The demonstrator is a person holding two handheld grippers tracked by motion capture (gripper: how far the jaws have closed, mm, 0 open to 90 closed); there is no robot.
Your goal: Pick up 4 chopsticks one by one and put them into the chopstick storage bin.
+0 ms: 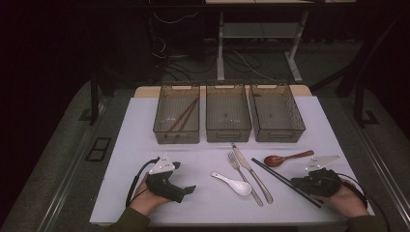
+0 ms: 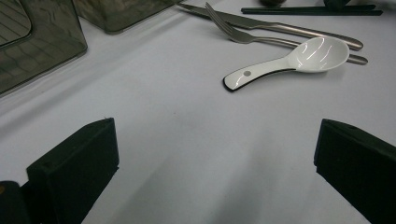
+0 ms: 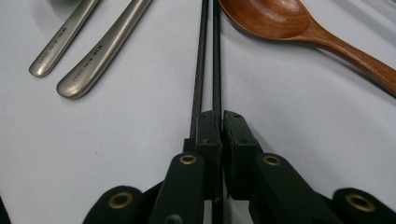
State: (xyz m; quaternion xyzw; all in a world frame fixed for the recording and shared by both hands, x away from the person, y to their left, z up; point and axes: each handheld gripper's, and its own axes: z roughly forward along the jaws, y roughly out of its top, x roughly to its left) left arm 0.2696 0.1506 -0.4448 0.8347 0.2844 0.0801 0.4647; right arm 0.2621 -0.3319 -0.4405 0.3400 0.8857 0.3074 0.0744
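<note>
My right gripper (image 1: 297, 183) (image 3: 220, 122) rests low on the white table at the front right. Its jaws are shut on one stick of the black chopsticks (image 1: 283, 180) (image 3: 216, 56); the other stick lies alongside the left jaw. My left gripper (image 1: 186, 190) (image 2: 215, 137) sits at the front left, open wide over bare table with nothing between its jaws. Ahead of it lie a white ceramic spoon (image 1: 233, 183) (image 2: 303, 53), a fork (image 1: 243, 176) (image 2: 243, 35) and a knife (image 1: 251, 170) (image 2: 261, 23). A wooden spoon (image 1: 286, 158) (image 3: 280, 18) lies beside the chopstick tips.
Three clear grey bins stand in a row at the back: the left bin (image 1: 177, 135) holds wooden chopsticks (image 1: 183, 116), the middle bin (image 1: 228, 134) and right bin (image 1: 279, 134) look empty. The table's front edge is just behind both hands.
</note>
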